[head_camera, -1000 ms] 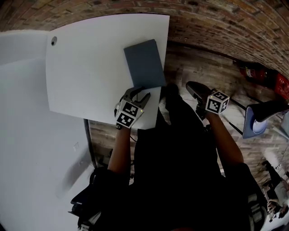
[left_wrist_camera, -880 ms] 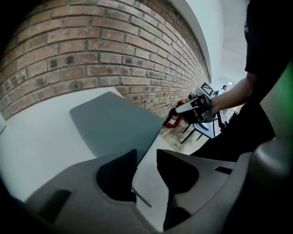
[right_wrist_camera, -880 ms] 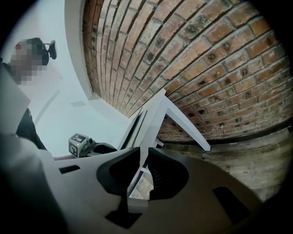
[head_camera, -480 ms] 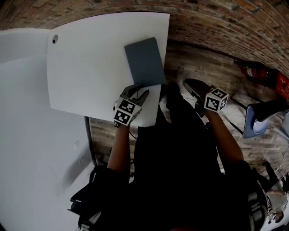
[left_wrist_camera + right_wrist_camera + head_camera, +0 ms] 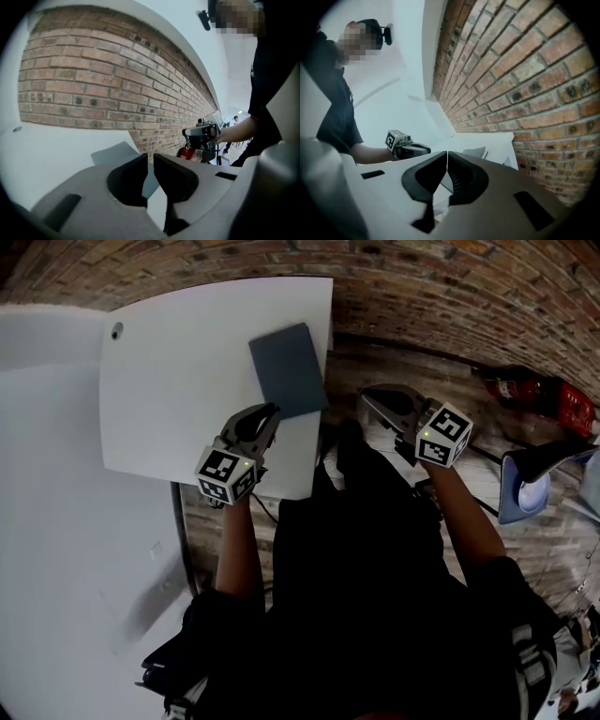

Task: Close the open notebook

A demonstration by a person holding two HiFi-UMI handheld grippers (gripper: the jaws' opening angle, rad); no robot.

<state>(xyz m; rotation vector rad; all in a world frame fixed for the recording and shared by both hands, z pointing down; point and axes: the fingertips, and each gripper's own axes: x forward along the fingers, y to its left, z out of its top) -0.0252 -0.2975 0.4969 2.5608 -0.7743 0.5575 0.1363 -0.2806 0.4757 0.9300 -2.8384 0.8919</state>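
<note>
Both pairs of jaws have just been closing on nothing: we are holding the left gripper [image 5: 265, 413] at a slim gap, the right gripper [image 5: 367, 397] tip to tip. The notebook [image 5: 288, 369] is lying flat on the table [image 5: 178, 390] just ahead of the left, its long axis pointing away.

No writing or numbers legible anywhere — none.

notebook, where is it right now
In the head view, the notebook lies flat on the white table, against its right edge, toward the brick wall.
</note>
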